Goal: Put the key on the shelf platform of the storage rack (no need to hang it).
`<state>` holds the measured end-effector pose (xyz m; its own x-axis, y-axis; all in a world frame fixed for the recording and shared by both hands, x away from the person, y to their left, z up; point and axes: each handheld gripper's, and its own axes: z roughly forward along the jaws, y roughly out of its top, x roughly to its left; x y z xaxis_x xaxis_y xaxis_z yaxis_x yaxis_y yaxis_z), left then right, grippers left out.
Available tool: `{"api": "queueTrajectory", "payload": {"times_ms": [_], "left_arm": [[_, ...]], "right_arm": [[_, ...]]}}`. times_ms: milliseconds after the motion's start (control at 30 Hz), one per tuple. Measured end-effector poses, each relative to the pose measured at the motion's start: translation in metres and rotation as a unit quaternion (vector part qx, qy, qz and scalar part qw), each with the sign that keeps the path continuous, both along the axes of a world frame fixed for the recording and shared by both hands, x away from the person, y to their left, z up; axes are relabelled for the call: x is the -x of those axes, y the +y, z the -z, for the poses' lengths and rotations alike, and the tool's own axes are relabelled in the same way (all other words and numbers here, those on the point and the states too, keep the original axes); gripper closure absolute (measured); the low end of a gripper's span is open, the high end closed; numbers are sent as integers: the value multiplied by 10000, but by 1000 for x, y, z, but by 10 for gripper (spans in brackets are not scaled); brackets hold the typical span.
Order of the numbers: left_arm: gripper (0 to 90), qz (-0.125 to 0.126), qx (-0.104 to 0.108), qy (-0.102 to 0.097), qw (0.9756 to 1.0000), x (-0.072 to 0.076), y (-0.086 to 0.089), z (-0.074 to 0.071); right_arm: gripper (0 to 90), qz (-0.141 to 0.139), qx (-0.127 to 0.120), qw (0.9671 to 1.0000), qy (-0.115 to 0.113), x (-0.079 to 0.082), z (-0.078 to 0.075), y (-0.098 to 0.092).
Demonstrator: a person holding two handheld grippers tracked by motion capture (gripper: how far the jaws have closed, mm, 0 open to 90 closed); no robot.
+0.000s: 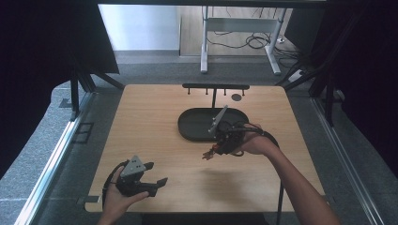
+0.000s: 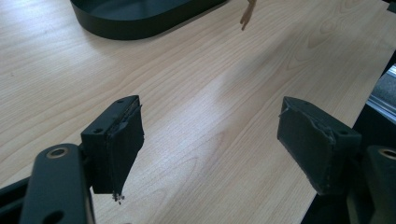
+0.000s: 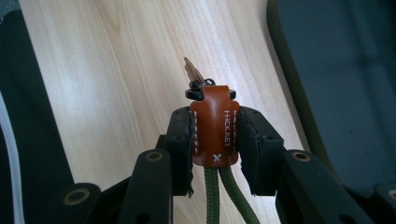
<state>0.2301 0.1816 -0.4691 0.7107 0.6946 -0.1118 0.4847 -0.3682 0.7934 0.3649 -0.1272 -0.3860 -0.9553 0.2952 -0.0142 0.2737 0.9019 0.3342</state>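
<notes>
Pale wood-grain table (image 1: 155, 154), dark oval tray (image 1: 197, 124) at frame centre.
Your right gripper (image 3: 215, 140) clenches a stitched brown leather key fob (image 3: 215, 130) with green cord just below the tray; your left gripper (image 2: 210, 149), lower left, gapes released.

We note a light wood counter (image 1: 155, 154), grain running lengthwise. A dark oval tray (image 1: 192, 125) lies directly on it, toward the far middle. Behind the tray a black rack (image 1: 216, 86) stands at the far edge, beside a small dark disc (image 1: 236, 97).
</notes>
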Motion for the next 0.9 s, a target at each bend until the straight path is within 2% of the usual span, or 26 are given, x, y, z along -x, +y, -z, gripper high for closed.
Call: {"api": "queueTrajectory", "payload": {"times_ms": [333, 833, 900], "left_arm": [[228, -20, 24, 9, 10000, -1, 1, 0], [228, 4, -12, 52, 10000, -3, 1, 3], [228, 19, -13, 46, 10000, -3, 1, 3]], "right_arm": [[667, 103, 12, 9999, 27, -18, -3, 0], [667, 362, -143, 9992, 76, -46, -9, -1], [667, 364, -100, 9993, 56, -51, -9, -2]]}}
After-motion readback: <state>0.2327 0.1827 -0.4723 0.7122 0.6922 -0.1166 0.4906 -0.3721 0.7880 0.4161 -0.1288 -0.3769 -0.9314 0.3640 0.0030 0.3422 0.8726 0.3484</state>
